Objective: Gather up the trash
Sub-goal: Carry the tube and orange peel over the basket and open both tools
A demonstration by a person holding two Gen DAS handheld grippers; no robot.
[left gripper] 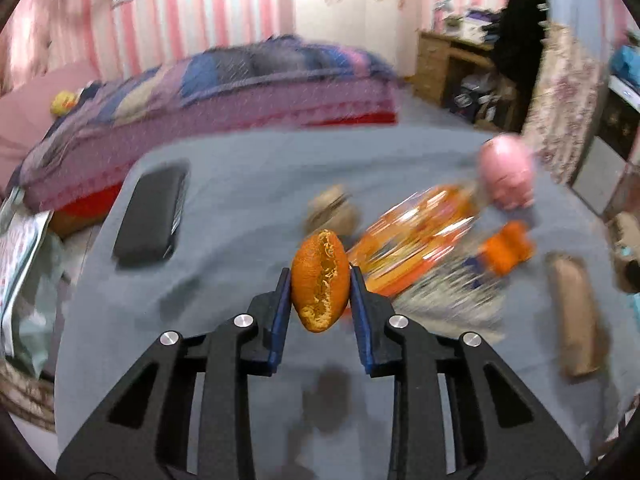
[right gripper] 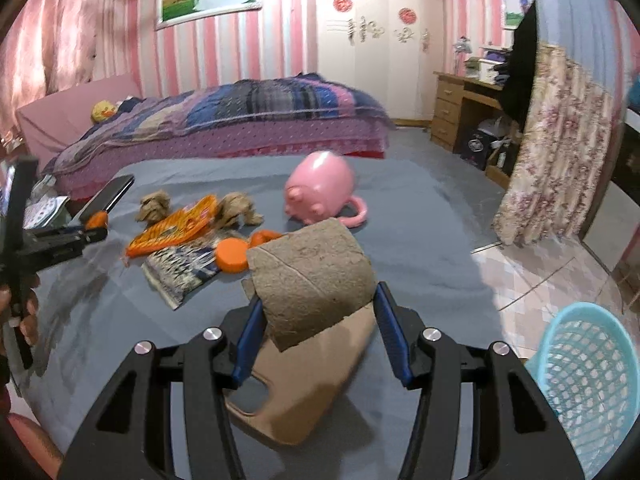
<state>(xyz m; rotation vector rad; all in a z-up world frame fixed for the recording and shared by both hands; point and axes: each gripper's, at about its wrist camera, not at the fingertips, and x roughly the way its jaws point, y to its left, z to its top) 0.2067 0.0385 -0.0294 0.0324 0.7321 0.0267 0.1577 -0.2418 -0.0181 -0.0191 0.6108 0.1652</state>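
In the left wrist view, the left gripper (left gripper: 320, 280) is clamped on an orange peel (left gripper: 319, 280) at the frame centre, above the grey cloth (left gripper: 240, 184). A black phone (left gripper: 150, 216) lies at centre left.

In the right wrist view, the right gripper (right gripper: 318, 300) pinches a torn cardboard tube (right gripper: 314, 280). Only this view shows the blue mesh basket (right gripper: 592, 384) at lower right. The pink pig mug (right gripper: 320, 188), orange wrapper (right gripper: 176, 228) and crumpled paper (right gripper: 154, 204) lie beyond.

On the table (right gripper: 400, 208), the mug (right gripper: 320, 188) lies behind the wrappers (right gripper: 176, 232), basket (right gripper: 588, 380) right.
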